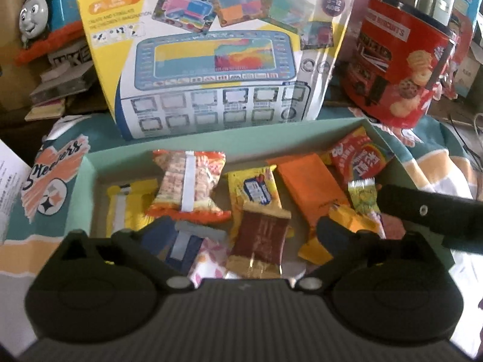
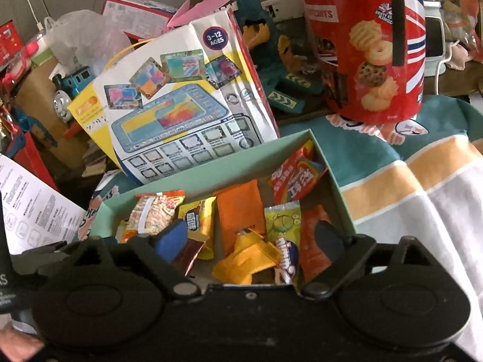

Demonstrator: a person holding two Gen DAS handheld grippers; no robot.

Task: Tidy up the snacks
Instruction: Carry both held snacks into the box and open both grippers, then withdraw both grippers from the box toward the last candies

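Claws, left (image 1: 241, 226) and right (image 2: 252, 238), both spread, hover seemingly just above the snack box (image 1: 193, 143).

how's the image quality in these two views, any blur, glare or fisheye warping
Left wrist view: soft and slightly smeared, print on the toy box unreadable, its edges bowed by the fisheye, corners vignetted black. Right wrist view: a little sharper, "3-12 AGES" legible on that box; bright light washes out the white cloth at right, and the biscuit tin leans from lens distortion.
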